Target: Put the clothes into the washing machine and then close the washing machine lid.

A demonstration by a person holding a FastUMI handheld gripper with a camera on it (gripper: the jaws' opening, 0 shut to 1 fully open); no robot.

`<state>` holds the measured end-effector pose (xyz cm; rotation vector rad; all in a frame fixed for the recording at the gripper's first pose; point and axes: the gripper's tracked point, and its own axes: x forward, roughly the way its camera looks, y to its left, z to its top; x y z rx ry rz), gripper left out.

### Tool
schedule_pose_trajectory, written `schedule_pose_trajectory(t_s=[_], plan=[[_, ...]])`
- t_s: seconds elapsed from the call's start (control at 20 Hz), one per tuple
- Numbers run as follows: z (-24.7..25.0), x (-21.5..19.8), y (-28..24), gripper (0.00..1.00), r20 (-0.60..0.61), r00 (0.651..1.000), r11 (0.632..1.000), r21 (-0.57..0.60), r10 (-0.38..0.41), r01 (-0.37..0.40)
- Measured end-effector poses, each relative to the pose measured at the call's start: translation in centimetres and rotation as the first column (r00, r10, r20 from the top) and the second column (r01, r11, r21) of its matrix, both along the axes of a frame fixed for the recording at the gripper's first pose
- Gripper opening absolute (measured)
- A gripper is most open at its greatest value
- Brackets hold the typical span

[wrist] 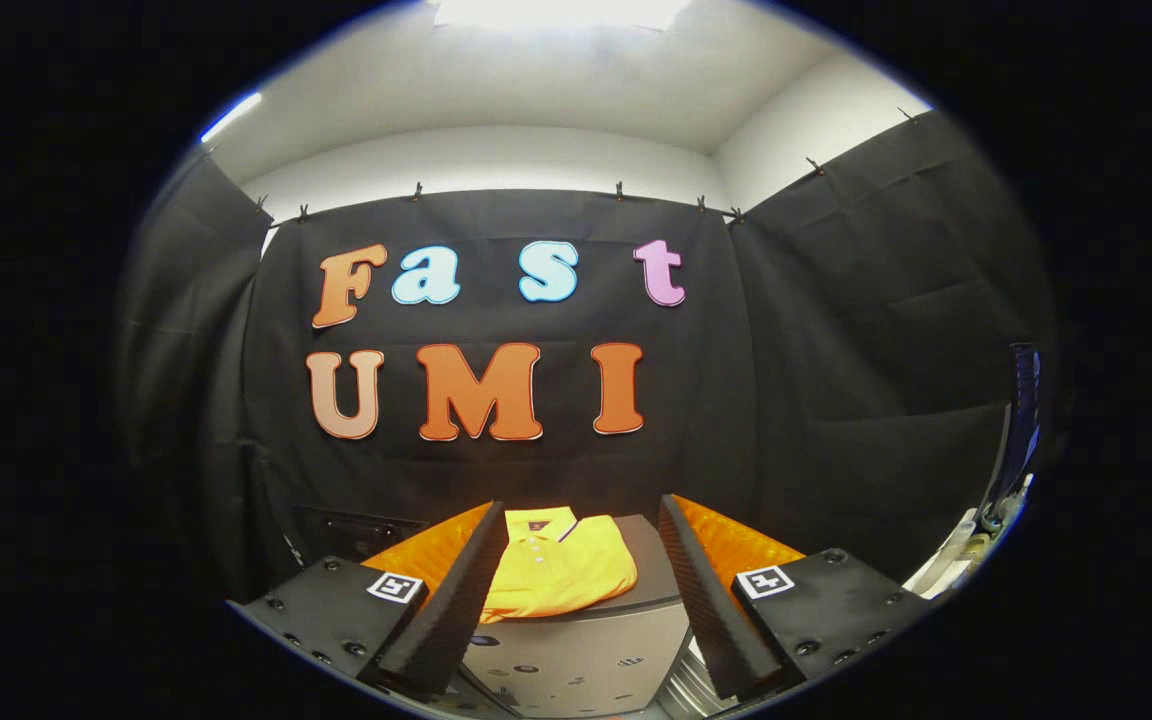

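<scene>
One folded orange-yellow polo shirt (558, 565) lies flat on the grey lid of the washing machine (586, 650), collar toward the black cloth wall, its long axis running away from the tongs (576, 600). It sits just ahead, centred between the wide-spread, empty ribbed fingers (446, 610), so a straight push forward should reach it.

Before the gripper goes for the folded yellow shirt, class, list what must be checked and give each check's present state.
1. Gripper open, nothing between the fingers: ok.
2. Folded yellow polo shirt lies ahead, framed between the fingers: ok.
3. Shirt rests flat on the grey washing machine top: ok.
4. Fingers touching the shirt: not ok, they are apart from it.
5. Washing machine lid open to take the shirt: cannot tell.
</scene>
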<state>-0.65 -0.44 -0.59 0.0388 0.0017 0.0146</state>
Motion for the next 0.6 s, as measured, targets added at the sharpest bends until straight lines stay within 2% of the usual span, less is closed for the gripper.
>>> schedule_pose_trajectory(t_s=[0.6], plan=[[-0.32, -0.44, -0.83, 0.98, 0.005, 1.000, 1.000, 0.000, -0.014, 0.014]])
